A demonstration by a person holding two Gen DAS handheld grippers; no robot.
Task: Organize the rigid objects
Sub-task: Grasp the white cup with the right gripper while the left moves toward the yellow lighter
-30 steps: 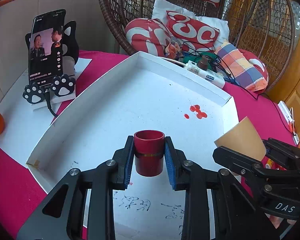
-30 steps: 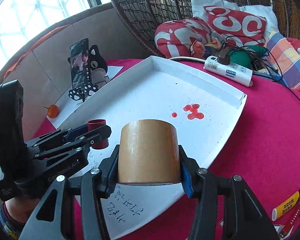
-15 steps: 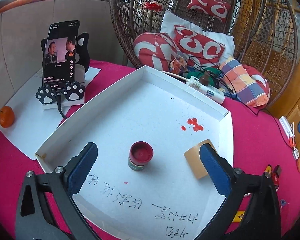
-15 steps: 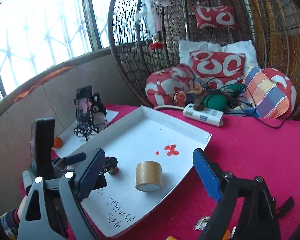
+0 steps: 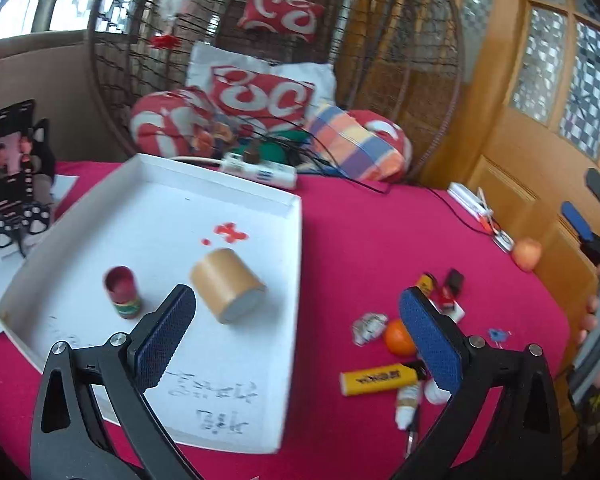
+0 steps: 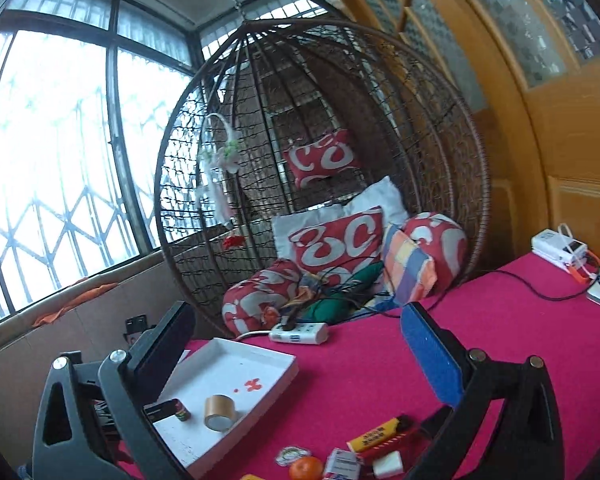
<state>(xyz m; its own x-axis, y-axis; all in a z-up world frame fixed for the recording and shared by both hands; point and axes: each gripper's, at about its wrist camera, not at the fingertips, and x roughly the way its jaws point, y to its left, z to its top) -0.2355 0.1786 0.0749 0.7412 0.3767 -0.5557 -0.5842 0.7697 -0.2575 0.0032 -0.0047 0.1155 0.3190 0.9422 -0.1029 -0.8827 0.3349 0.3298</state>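
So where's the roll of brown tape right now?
In the left wrist view the tape lies on its side inside the white tray, just right of the small red cup and below the red stains.

- We see our left gripper (image 5: 296,336) with its jaws spread wide, nothing between the blue pads (image 5: 162,340).
- It tilts downward from above.
- Our right gripper (image 6: 296,360) also stands wide; its jaws have just been opening, and nothing sits between them.
- It points nearly level.
- To the right of the left claw, at the frame's edge, we glimpse a hand (image 5: 590,320) wrapped around the other gripper's body.
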